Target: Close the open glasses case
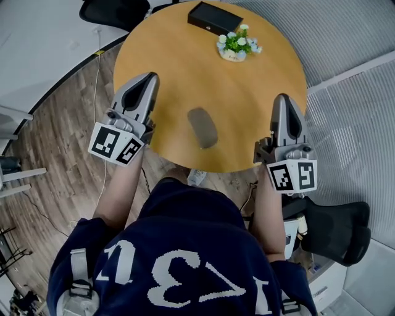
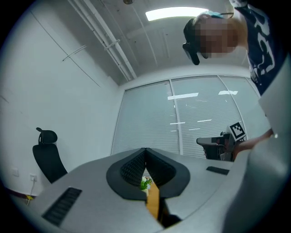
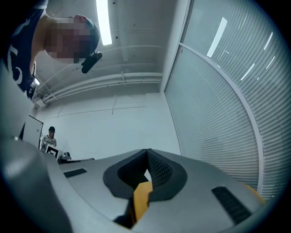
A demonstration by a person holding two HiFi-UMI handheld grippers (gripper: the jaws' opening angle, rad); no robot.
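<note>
Left tool (image 1: 147,77) and right tool (image 1: 282,97): jaws closed, nothing held, both at the surface (image 1: 185,74) near edge. Glasses case (image 1: 214,17) lies top centre, well ahead of both, long axis upper-left to lower-right. Left tool judged marginally nearer.

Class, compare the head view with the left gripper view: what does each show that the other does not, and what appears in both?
Only the head view shows the black case near the table's far edge, a grey oval object mid-table, and the wood floor. Only the left gripper view shows a ceiling light and ceiling pipes. Both show the shut left tongs, part of the right tongs, the small plant and the wooden table.
</note>
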